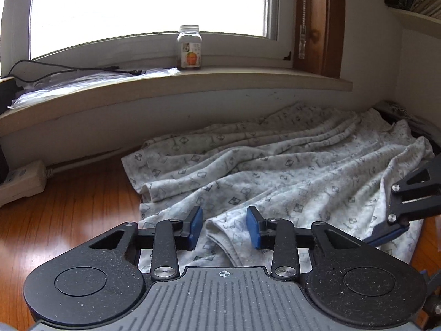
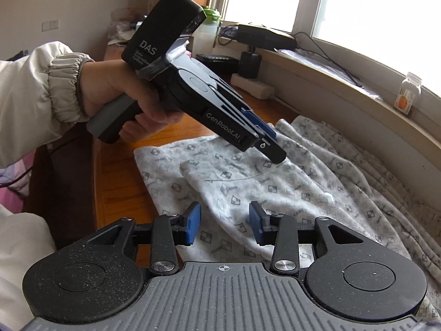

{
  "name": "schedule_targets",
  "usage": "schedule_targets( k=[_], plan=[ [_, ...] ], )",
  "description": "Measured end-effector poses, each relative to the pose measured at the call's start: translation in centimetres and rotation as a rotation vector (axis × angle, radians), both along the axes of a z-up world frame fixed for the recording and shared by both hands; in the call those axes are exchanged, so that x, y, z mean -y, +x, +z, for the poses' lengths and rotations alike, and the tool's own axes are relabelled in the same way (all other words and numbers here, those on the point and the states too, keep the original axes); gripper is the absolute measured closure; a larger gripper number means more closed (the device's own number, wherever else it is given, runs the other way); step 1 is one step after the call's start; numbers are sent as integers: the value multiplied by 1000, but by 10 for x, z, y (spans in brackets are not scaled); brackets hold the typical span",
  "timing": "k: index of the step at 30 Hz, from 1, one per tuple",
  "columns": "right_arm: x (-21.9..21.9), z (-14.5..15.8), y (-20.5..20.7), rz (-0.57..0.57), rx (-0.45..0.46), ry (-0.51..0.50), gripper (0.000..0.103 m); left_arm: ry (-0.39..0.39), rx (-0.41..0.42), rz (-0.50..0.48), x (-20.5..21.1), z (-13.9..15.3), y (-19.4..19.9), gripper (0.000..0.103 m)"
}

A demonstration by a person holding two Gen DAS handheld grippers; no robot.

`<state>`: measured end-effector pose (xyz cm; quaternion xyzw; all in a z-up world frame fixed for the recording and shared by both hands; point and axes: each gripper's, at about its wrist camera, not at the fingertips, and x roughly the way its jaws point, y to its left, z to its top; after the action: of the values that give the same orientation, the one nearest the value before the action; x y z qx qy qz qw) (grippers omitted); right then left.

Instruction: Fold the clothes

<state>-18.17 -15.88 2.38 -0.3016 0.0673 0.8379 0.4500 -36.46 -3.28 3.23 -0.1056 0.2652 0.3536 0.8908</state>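
Here, white patterned garment (image 1: 275, 171) lies crumpled on the wooden bench (image 1: 69, 215) under the windowsill (image 1: 176, 88). Left tool (image 1: 224, 227) pads apart, a cloth fold between them, not pinched. Right tool (image 2: 224, 223) pads apart above the garment's near edge. Left hand (image 2: 121, 93) grips its handle, tool tip touching the cloth. Jar (image 1: 189, 47) on the sill.

Bright, overexposed window (image 1: 148, 5) with pale frame above a long sill (image 1: 176, 88). Wooden trim (image 1: 319, 22) at right, white wall (image 1: 82, 127) below, glossy brown wooden surface (image 1: 69, 215) underneath. Corner shelf (image 1: 413, 13) upper right.
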Motion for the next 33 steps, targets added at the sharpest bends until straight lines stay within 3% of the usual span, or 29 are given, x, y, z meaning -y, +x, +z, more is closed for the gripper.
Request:
schedule_targets(
  k=[1, 2, 3, 4, 6, 12, 15, 17, 19, 22, 26, 33],
  plan=[
    [-2, 0, 0, -1, -11, -4, 67, 9, -9, -5, 1, 0, 2, 67],
    [-3, 0, 0, -2, -22, -9, 83, 18, -17, -12, 2, 0, 4, 69],
    [-5, -1, 0, -4, -34, -13, 94, 27, -24, -19, 3, 0, 5, 78],
    [-7, -1, 1, -5, -45, -18, 100, 41, -30, -21, 5, 1, 6, 80],
    [-4, 3, 1, -2, -77, 0, 101, 69, -35, -19, 9, 4, 6, 87],
    [11, 23, -6, 41, -160, 33, 101, 77, 47, -10, 22, 35, -15, 88],
    [11, 17, -10, 53, -151, -8, 94, 44, 18, 19, 19, 32, -19, 88],
    [12, 12, -5, 34, -137, -11, 81, 40, -27, 54, 14, 23, -17, 87],
    [16, 11, 10, 2, -138, -7, 72, 26, -23, 70, 9, 18, -17, 80],
    [27, 17, 43, -64, -139, 13, 68, 40, -10, 67, 9, 20, -6, 66],
    [52, 28, 101, -185, -108, 42, 59, 64, -2, -13, 14, 30, 34, 59],
    [98, 37, 213, -424, -2, 38, 58, 77, -14, -231, 34, 38, 128, 50]
  ],
)
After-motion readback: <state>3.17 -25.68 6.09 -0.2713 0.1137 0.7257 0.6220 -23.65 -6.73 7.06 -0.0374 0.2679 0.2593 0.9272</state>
